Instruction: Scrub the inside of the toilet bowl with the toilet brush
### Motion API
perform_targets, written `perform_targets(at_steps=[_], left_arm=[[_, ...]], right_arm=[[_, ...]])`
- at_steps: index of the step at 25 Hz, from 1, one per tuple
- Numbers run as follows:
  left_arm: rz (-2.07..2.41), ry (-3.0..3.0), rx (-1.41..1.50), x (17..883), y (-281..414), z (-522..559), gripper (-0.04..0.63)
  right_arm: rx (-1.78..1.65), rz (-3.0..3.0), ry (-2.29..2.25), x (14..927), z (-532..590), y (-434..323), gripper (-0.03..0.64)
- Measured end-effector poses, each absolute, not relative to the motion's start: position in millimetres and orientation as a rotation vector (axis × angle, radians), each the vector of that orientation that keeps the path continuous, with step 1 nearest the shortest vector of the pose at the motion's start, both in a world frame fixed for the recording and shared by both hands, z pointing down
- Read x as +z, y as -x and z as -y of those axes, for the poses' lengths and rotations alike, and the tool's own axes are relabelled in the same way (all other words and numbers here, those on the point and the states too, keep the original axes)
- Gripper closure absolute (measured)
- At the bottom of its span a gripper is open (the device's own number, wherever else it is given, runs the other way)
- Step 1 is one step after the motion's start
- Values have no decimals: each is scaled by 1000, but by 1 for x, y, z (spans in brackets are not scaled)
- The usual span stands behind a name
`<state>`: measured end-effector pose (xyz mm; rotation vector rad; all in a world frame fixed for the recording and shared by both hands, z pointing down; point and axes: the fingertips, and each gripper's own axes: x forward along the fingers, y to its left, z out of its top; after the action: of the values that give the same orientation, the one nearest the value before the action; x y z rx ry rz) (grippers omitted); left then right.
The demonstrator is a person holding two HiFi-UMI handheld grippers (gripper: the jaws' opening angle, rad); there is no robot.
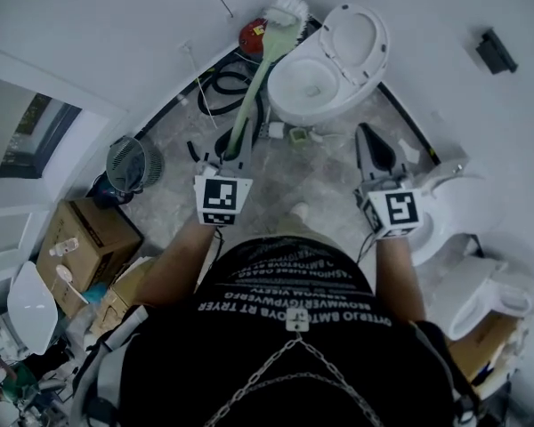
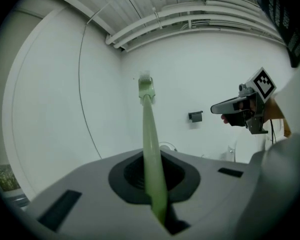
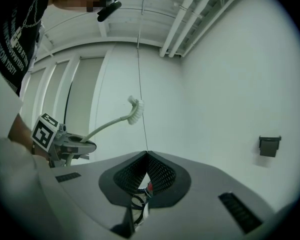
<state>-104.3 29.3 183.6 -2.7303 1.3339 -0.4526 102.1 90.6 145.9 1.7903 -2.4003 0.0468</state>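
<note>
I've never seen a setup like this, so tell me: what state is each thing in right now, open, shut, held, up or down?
Toilet lid: up, bowl uncovered.
Toilet brush: held in the air, head outside the bowl.
Left hand-held gripper: shut on the brush handle.
Right hand-held gripper: shut, empty.

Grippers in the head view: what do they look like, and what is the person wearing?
The left gripper and right gripper are grey wedges tapering to two dark-lined jaws. Each carries a white cube with black square markers. A thin cable runs from the right one. The person wears a black T-shirt with white lettering and a chain.
</note>
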Motion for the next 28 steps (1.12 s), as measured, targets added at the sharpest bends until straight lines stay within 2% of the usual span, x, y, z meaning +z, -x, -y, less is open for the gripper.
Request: perform_targets(at_steps=[10,28], left_arm=[[-1385,2729,-441,178,61,-8,595],[-1362,2811,-584,224,54,43,595]], right_arm=[[52,2431,-1747,149,-61,-146,614],[137,2410,-1735,175,-5,-162,614]])
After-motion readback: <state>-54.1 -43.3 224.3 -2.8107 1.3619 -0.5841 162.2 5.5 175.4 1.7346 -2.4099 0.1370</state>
